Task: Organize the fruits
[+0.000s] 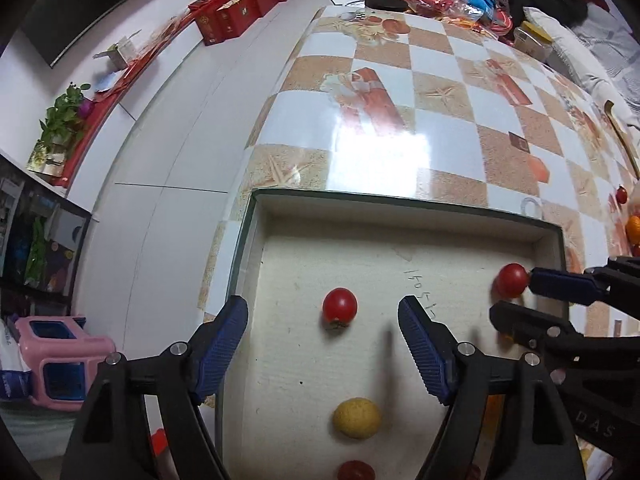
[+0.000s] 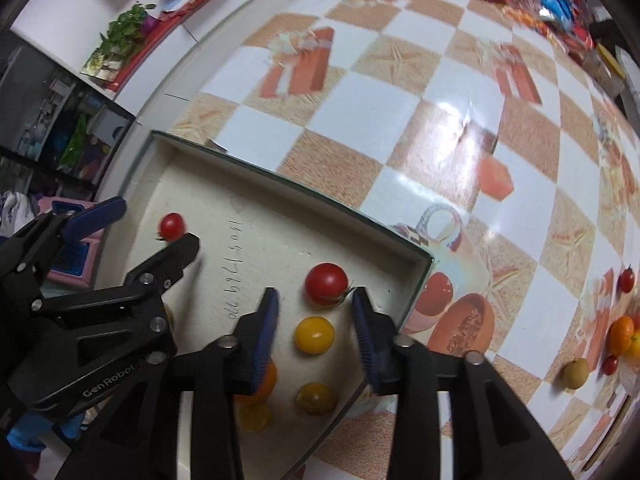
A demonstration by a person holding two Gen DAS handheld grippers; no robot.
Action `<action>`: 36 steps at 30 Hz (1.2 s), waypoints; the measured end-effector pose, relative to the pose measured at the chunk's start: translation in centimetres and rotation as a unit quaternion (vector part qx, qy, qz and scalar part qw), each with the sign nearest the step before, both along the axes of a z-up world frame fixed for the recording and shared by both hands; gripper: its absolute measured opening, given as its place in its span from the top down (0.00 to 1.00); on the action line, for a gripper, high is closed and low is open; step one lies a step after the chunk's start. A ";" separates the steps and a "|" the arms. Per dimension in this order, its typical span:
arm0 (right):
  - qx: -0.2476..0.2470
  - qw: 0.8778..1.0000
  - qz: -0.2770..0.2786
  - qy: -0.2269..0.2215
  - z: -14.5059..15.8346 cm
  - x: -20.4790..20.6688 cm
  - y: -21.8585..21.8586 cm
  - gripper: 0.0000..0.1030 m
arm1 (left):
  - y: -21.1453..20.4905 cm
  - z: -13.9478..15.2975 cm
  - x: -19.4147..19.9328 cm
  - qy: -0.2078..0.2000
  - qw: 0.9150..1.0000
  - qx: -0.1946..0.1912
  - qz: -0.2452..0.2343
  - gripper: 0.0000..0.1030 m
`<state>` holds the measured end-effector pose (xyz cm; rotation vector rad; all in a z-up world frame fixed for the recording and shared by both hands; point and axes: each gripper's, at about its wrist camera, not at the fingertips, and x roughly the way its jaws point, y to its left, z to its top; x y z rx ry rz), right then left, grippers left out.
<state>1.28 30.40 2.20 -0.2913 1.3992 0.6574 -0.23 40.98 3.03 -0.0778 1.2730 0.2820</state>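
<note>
Box: shallow cream-lined cardboard box with dark green rim [image 1: 400,200] [image 2: 288,184] on the checked orange-and-white glossy tablecloth [image 1: 400,100] [image 2: 400,100].
Writing: handwritten pencil digits on the box floor [image 2: 231,272], too faint to read surely; "GenRobot" in white on the left tool's body [image 2: 106,382]; "DAS" on the right tool's body in the left wrist view [image 1: 596,424].
Left gripper [image 1: 322,320]: released, jaws wide apart over the box; a round red cherry tomato [image 1: 339,306] lies between its tips, untouched.
Right gripper [image 2: 316,312]: released, jaws apart either side of a second red cherry tomato [image 2: 326,283], not pinching it.
Other fruit in box: yellow cherry tomato [image 2: 314,335] at 6 o'clock of the second red one; a darker yellow one [image 2: 316,399] below it.
Fruit outside: at 3 o'clock on the cloth, an orange mandarin [image 2: 621,335], a small tan round fruit [image 2: 575,373], a red tomato [image 2: 626,280].
</note>
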 end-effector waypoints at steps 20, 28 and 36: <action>0.010 0.999 -0.052 0.000 6.8 -2.7 -4.5 0.16 | -0.9 4.3 -5.3 0.023 1.000 -0.013 0.012 0.23; 0.005 0.998 -0.055 0.007 8.5 -5.6 -5.1 0.16 | -2.5 5.7 -8.8 0.030 0.999 -0.028 0.001 0.00; -0.017 0.999 -0.042 -0.001 10.2 -8.2 -5.4 0.00 | -3.5 6.6 -12.0 0.045 0.997 -0.052 -0.024 0.00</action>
